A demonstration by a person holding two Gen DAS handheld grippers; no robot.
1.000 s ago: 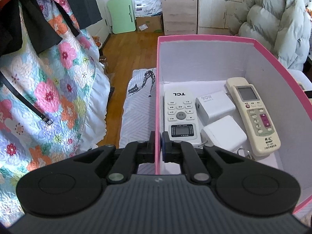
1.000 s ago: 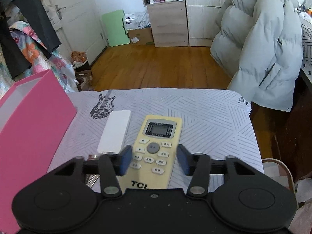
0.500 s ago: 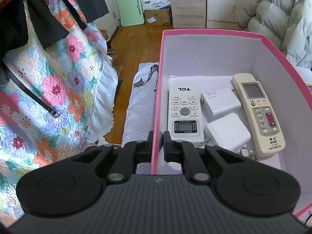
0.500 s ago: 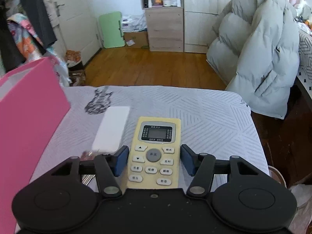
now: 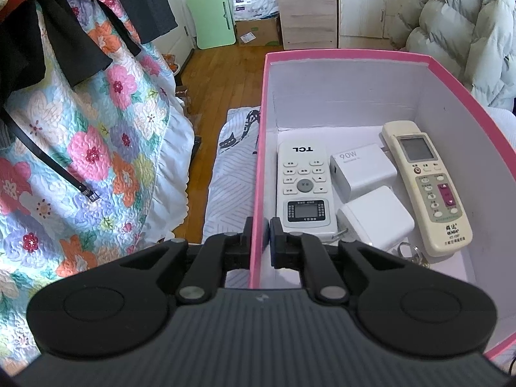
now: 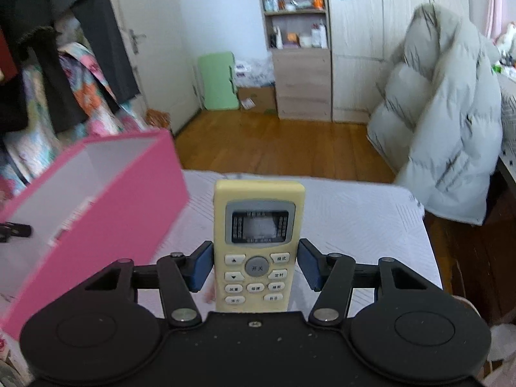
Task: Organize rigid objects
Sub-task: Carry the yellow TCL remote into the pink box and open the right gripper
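Observation:
My left gripper [image 5: 260, 242] is shut on the left wall of the pink box [image 5: 260, 148]. Inside the box lie a white TCL remote [image 5: 304, 187], two white chargers [image 5: 362, 172] [image 5: 375, 222] and a cream remote [image 5: 425, 187]. My right gripper [image 6: 256, 269] is shut on a yellow TCL remote [image 6: 258, 242] and holds it lifted above the table, beside the pink box [image 6: 106, 206] on its left.
The table has a white patterned cloth [image 6: 354, 219]. A floral quilt [image 5: 80, 148] hangs on the left. A grey puffer jacket [image 6: 451, 135] hangs to the right. A wooden floor and cabinets [image 6: 300, 84] lie beyond the table.
My right gripper has closed on the yellow remote and lifted it off the table toward the box. The white block beside it is out of view. The left gripper keeps holding the box wall.

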